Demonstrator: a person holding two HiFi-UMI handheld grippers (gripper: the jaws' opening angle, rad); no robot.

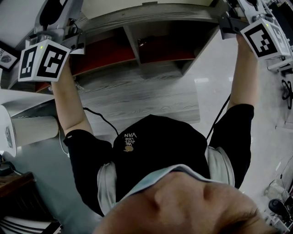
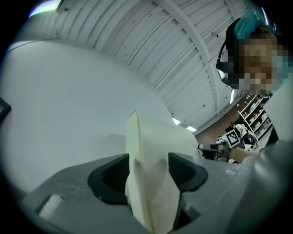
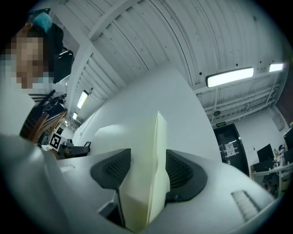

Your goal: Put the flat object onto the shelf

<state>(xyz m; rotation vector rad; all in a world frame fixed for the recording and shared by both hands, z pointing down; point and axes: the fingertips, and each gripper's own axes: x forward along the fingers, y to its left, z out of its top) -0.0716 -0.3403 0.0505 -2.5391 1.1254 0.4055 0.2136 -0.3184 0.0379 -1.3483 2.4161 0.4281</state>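
The flat object is a pale cream board [image 2: 151, 183], seen edge-on between the left gripper's [image 2: 147, 171] dark pads. Its other end [image 3: 146, 183] stands between the right gripper's [image 3: 147, 171] pads. Both pairs of jaws stand wide beside the board's faces and do not look pressed on it. In the head view the board [image 1: 151, 5] runs along the top of the wooden shelf [image 1: 151, 20]. The left gripper [image 1: 75, 36] is at its left end and the right gripper [image 1: 229, 25] at its right end, both arms stretched forward.
The shelf has red-backed compartments [image 1: 165, 48] split by an upright divider [image 1: 131, 43]. Grey plank flooring [image 1: 137, 98] lies before it. A white cylinder [image 1: 27, 130] sits at the left, with cables and equipment [image 1: 286, 91] at the right edge.
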